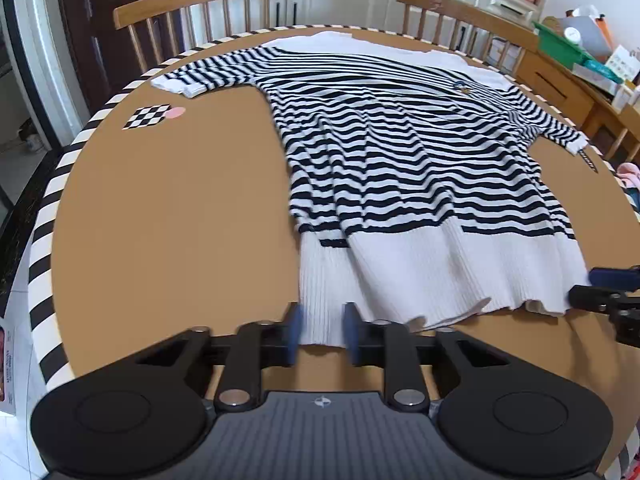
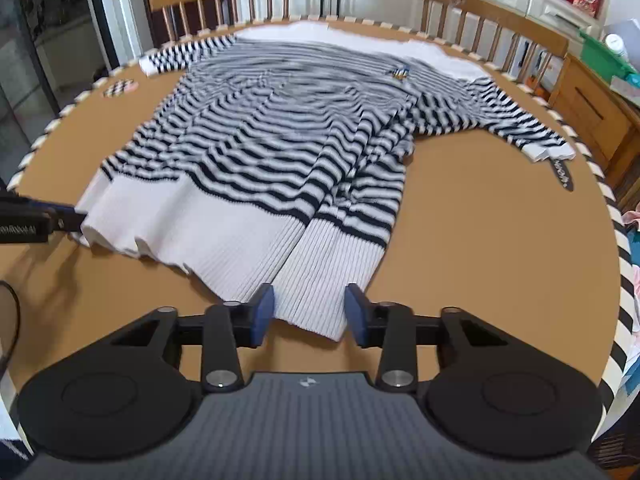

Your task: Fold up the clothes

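From my left wrist camera, the left claw (image 1: 320, 334) sits part open at the near white hem of the striped sweater (image 1: 400, 152), which lies spread across the round tabletop (image 1: 180, 208); I can't tell whether the blue pads touch cloth. From the right wrist camera, my right claw (image 2: 310, 312) gapes wider, straddling the hem's near right corner, gripping nothing.

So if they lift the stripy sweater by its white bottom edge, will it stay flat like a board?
Probably not. The sweater already lies in soft folds and ripples, so it would likely droop and sag. Its ribbed white hem curls at the edge, which suggests stretchy knit. The open left gripper and right gripper would probably bunch it.
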Tool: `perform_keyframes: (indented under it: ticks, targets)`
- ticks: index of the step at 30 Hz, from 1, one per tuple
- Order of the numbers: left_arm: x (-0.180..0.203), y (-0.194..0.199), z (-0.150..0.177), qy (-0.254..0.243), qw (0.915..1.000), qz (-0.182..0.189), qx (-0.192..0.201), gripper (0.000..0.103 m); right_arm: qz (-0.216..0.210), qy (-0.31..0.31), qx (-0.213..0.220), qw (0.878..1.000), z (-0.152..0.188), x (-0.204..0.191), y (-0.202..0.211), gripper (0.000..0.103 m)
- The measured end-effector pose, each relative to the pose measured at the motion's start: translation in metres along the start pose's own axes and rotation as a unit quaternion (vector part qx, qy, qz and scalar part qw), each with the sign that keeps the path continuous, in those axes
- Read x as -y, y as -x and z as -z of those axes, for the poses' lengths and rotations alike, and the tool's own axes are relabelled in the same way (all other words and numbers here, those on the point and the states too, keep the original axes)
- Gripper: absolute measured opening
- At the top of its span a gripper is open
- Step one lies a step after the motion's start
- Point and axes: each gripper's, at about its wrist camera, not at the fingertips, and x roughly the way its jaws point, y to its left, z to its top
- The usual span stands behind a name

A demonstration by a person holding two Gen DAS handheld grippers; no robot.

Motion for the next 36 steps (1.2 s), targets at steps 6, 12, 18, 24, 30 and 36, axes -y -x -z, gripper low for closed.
perform_keyframes:
  ticks: [6, 12, 18, 24, 30, 36]
  targets:
    - [-0.016, 0.003, -0.004, 0.050, 0.9987, 0.005, -0.003, 0.006, -0.045, -0.105, 0.026, 0.993, -0.001, 0.033, 0.017, 0.004]
    - [-0.063, 0.028, -0.001, 0.135, 0.9902, 0.027, -0.023, 0.006, -0.057, -0.212, 0.061, 0.974, 0.015, 0.086, 0.073, 0.004]
    - [-0.087, 0.037, 0.015, 0.165, 0.9846, 0.031, -0.050, 0.006, -0.040, -0.316, 0.006, 0.948, 0.061, 0.124, 0.072, 0.004]
    - [-0.085, 0.039, 0.019, 0.166, 0.9835, 0.039, -0.061, 0.006, -0.113, -0.406, -0.022, 0.907, 0.090, 0.117, 0.062, 0.004]
    - [-0.088, 0.036, 0.022, 0.169, 0.9824, 0.036, -0.072, 0.006, -0.024, -0.295, -0.065, 0.953, 0.089, 0.098, 0.059, 0.004]
    - [-0.091, 0.031, 0.023, 0.185, 0.9790, 0.047, -0.072, 0.007, -0.013, -0.275, -0.034, 0.961, 0.073, 0.099, 0.066, 0.003]
